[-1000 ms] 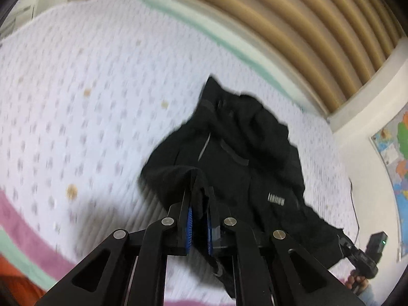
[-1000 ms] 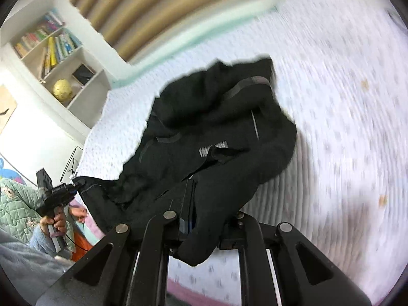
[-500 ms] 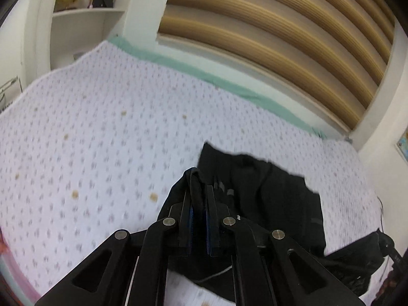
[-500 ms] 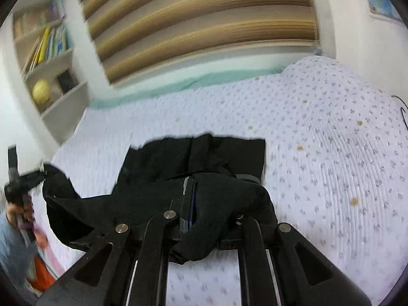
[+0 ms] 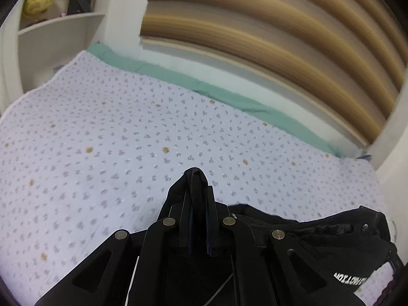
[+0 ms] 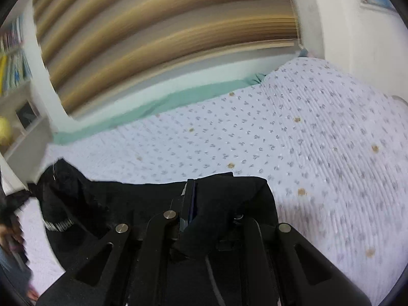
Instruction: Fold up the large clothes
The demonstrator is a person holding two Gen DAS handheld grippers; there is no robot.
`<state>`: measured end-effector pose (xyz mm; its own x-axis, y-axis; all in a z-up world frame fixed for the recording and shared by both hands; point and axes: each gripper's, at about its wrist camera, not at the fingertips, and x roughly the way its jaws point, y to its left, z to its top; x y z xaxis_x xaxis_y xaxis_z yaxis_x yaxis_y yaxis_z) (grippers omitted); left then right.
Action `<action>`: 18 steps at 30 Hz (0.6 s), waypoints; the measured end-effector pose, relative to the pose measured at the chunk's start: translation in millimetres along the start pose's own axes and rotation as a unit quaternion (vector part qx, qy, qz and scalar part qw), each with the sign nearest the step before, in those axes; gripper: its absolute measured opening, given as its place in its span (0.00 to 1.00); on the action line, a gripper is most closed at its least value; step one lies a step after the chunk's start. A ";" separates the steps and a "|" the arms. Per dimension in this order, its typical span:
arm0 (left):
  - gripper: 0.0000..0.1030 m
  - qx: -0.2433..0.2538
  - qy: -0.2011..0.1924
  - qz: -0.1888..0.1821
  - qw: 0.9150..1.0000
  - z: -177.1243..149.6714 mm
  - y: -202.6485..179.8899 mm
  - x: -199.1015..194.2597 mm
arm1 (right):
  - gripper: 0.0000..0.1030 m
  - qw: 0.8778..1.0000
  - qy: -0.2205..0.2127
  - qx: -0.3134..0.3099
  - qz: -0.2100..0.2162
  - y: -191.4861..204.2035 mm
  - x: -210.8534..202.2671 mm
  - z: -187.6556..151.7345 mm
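Note:
A large black jacket (image 5: 331, 239) with white lettering hangs lifted above the bed, stretched between both grippers. My left gripper (image 5: 197, 199) is shut on a bunched fold of the jacket that sticks out past its fingertips. In the right wrist view the black jacket (image 6: 107, 199) spreads to the left, and my right gripper (image 6: 204, 199) is shut on its upper edge, with cloth draped over the right finger. The jacket's lower part is hidden below both views.
A bed with a lilac dotted bedspread (image 5: 127, 140) fills both views, with a green sheet edge (image 5: 229, 97) at the far side. Wooden slats (image 5: 280, 25) back the bed. A white shelf (image 5: 51, 23) with a yellow globe stands at the far left.
Both grippers have lifted the jacket off the bedspread and tilted up toward the headboard. The jacket now hangs between them instead of lying in a heap.

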<state>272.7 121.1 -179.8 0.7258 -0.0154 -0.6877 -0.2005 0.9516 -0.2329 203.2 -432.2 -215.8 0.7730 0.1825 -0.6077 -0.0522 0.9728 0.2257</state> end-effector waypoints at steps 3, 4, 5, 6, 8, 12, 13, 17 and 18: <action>0.07 0.012 0.029 0.007 0.999 4.0 -11.1 57.4 | 0.13 0.999 0.017 -0.024 -0.011 -1.6 42.9 1.9; 0.07 0.016 0.039 0.010 0.999 3.5 -13.3 78.1 | 0.13 0.999 0.026 -0.027 -0.013 -4.3 58.6 1.4; 0.07 0.016 0.049 0.012 0.999 2.2 -14.5 97.8 | 0.13 0.999 0.036 -0.028 -0.016 -8.5 76.4 -0.2; 0.07 0.015 0.054 0.011 0.998 0.1 -15.0 110.9 | 0.13 0.998 0.045 -0.025 -0.019 -13.2 90.5 -3.1; 0.07 0.009 0.066 0.011 0.998 -8.8 -14.8 144.0 | 0.13 0.997 0.069 -0.014 -0.024 -21.2 120.5 -10.8; 0.11 0.000 0.097 0.008 0.995 -21.3 -6.4 179.6 | 0.13 0.994 0.104 -0.014 -0.023 -28.2 160.9 -28.9; 0.11 -0.008 0.099 -0.002 0.995 -21.1 -0.7 181.3 | 0.13 0.993 0.113 -0.021 -0.016 -28.9 166.8 -30.8; 0.27 -0.073 0.113 -0.080 0.988 -7.3 36.5 173.5 | 0.13 0.990 0.130 -0.014 0.045 -51.5 164.6 -24.8; 0.38 -0.076 0.099 -0.068 0.990 0.2 43.3 167.0 | 0.13 0.989 0.139 0.004 0.059 -57.6 162.8 -20.9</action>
<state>385.4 159.7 -304.6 0.6126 -0.2154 -0.7605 -0.2171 0.8793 -0.4239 318.9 -455.6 -343.6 0.5587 0.3276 -0.7619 -0.1261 0.9416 0.3123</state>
